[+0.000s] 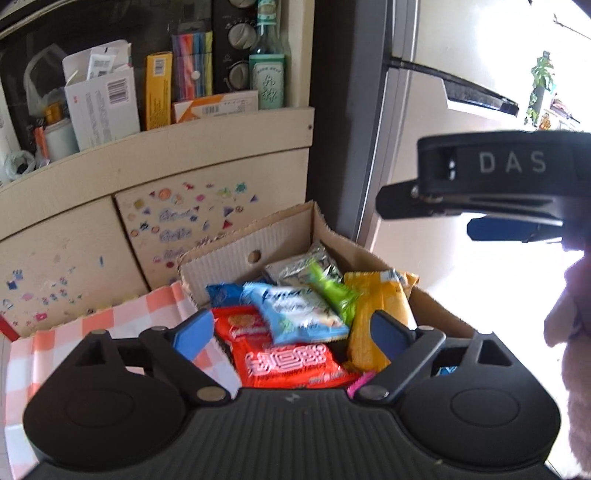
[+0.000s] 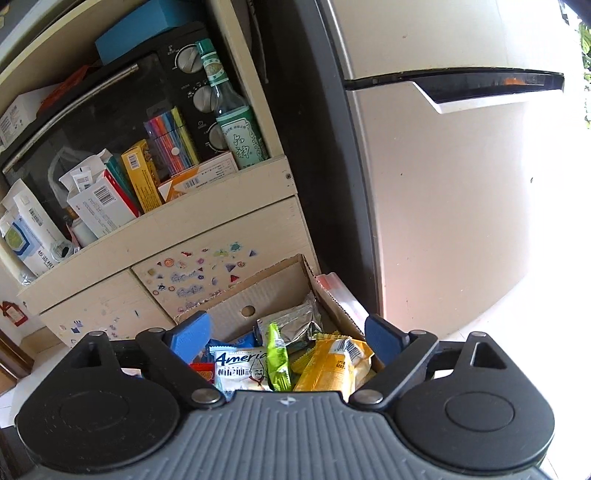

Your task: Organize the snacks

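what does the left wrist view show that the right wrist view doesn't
Only the left wrist view: the right tool seen from the side, a red snack packet with pink lettering, and a pink checked cloth beside the box.

Only the right wrist view: the blue box on top of the oven, and the whole fridge handle.

Both: the cardboard box of snacks, the green packet, the yellow packet, the light blue packet, the green-labelled bottle, the stickered cabinet, and each camera's own tool open and empty.

Both wrist views look down, close, into the snack box (image 1: 373, 254).
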`<state>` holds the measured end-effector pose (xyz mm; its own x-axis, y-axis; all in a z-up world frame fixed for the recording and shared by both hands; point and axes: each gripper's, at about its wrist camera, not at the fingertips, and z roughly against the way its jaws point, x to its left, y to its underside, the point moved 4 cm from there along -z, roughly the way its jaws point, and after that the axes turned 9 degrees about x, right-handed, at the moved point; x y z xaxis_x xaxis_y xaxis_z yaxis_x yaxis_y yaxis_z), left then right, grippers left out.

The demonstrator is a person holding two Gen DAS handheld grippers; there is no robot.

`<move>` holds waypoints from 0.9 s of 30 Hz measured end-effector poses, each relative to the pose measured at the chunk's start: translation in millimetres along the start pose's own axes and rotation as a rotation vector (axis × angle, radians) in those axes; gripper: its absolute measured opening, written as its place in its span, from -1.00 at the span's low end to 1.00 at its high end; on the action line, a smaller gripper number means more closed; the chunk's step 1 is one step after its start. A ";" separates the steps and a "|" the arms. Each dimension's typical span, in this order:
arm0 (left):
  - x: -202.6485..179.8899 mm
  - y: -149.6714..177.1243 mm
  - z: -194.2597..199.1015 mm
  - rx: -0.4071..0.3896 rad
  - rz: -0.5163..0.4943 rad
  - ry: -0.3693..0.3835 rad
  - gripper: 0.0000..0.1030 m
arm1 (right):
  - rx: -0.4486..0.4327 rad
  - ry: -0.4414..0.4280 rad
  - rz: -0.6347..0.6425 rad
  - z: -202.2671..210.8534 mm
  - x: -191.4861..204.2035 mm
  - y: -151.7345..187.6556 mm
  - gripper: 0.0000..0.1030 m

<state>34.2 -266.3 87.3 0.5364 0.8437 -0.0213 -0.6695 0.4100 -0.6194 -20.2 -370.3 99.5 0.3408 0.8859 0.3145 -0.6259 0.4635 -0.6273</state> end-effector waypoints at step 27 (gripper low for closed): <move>28.5 36.0 52.8 0.098 0.177 -0.153 0.98 | 0.135 0.226 0.100 6.3 -2.5 36.5 1.00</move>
<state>-1.7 -209.2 105.8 0.3273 0.9449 0.0013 -0.7967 0.2767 -0.5373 -48.3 -355.4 80.4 0.4110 0.9081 0.0800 -0.7468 0.3857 -0.5418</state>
